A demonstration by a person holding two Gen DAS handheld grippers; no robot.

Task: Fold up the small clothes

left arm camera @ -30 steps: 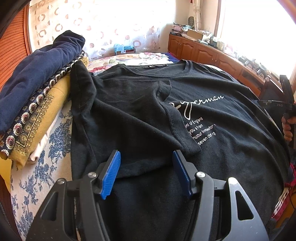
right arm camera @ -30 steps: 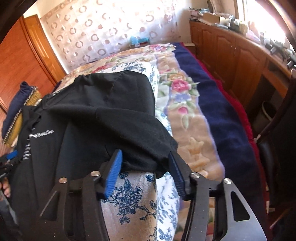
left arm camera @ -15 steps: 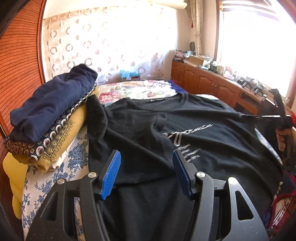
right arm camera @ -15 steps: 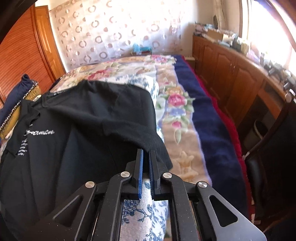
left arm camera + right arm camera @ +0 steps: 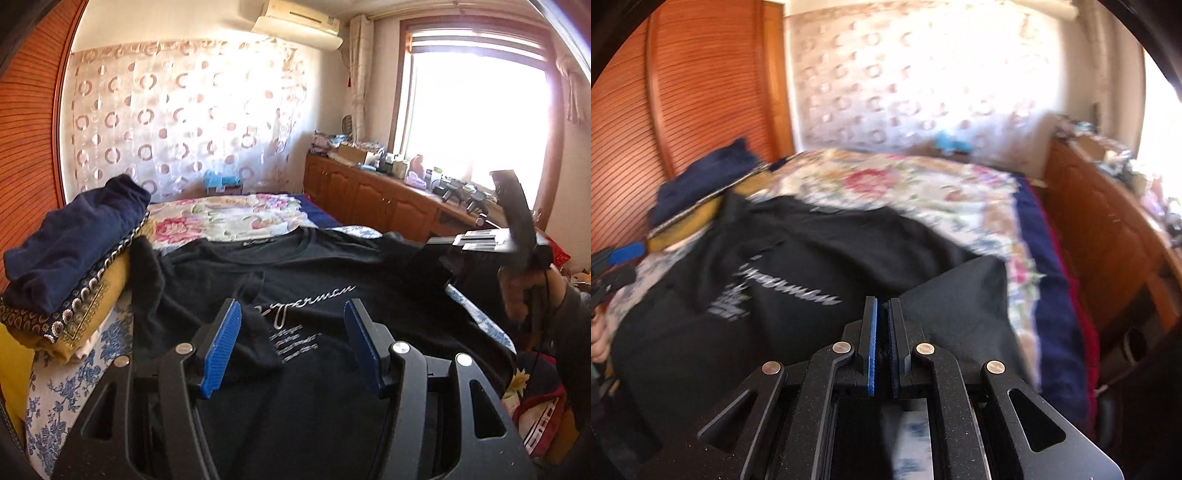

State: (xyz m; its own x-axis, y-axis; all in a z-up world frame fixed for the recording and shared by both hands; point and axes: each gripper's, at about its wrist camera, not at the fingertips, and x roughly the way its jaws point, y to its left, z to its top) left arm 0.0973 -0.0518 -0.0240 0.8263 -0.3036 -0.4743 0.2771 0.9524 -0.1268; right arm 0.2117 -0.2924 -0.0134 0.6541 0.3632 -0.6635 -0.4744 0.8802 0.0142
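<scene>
Pinching black T-shirt (image 5: 820,266) sleeve, right gripper (image 5: 882,347) closed.

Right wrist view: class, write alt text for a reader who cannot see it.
A hand-held gripper, shut on a black T-shirt, lifts a fold of its right side above a floral bed. White lettering blurs at left; folded clothes sit by a wooden wardrobe.

We find the T-shirt (image 5: 332,266) spread on the bed (image 5: 229,218), a clothes stack (image 5: 70,266) at its left, cabinets (image 5: 373,195) right of the bed.
</scene>
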